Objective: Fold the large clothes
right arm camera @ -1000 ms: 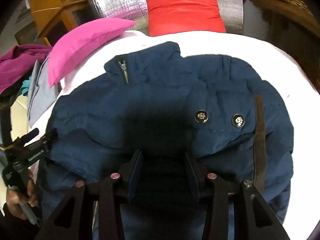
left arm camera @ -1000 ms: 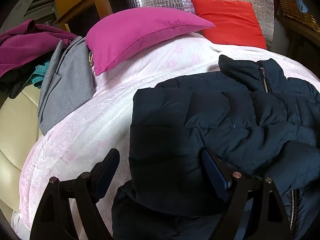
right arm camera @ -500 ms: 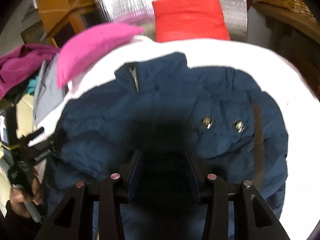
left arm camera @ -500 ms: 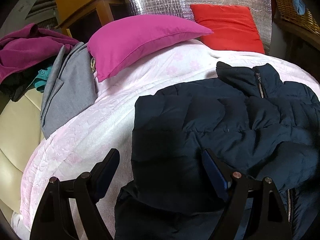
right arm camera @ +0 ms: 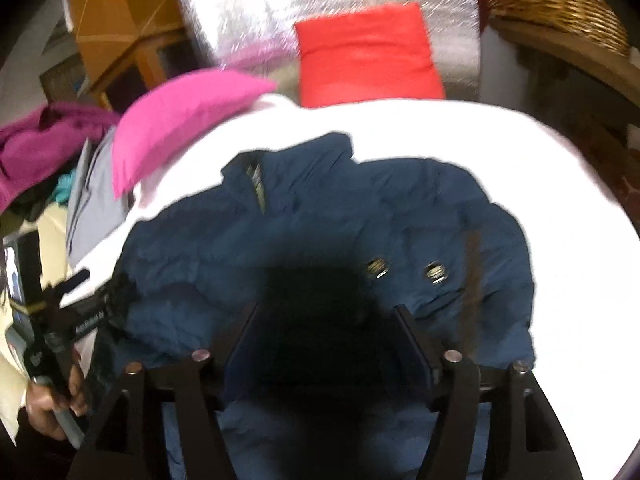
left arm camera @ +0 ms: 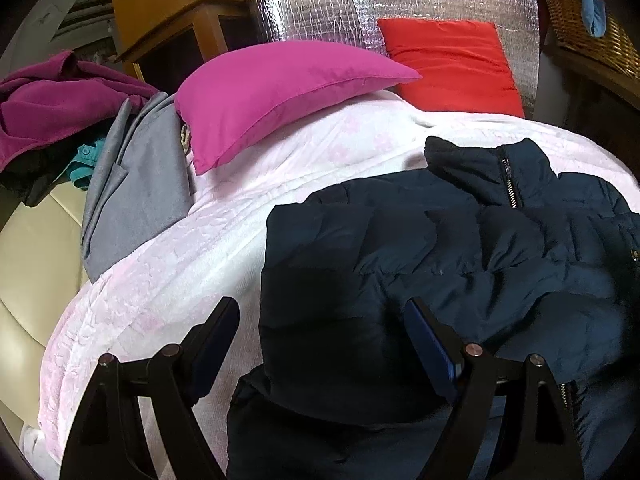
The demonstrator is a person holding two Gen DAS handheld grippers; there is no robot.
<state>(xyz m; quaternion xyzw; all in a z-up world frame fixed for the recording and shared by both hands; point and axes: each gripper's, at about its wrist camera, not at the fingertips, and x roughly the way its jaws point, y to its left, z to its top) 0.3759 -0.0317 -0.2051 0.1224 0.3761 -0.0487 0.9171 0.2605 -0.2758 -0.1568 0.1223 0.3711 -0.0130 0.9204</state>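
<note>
Two grippers are held low over the jacket (left arm camera: 440, 248), which lies spread on the bed (left arm camera: 168, 280), collar toward the pillows. The left gripper (left arm camera: 320, 344) is seen with jaws wide open, straddling the jacket's left edge, nothing gripped. The right gripper (right arm camera: 328, 344) has its jaws parted too, over dark fabric at the hem; whether cloth is pinched cannot be told. A side fold appears to be in hand. Next, the left edge should be gripped and carried inward.
</note>
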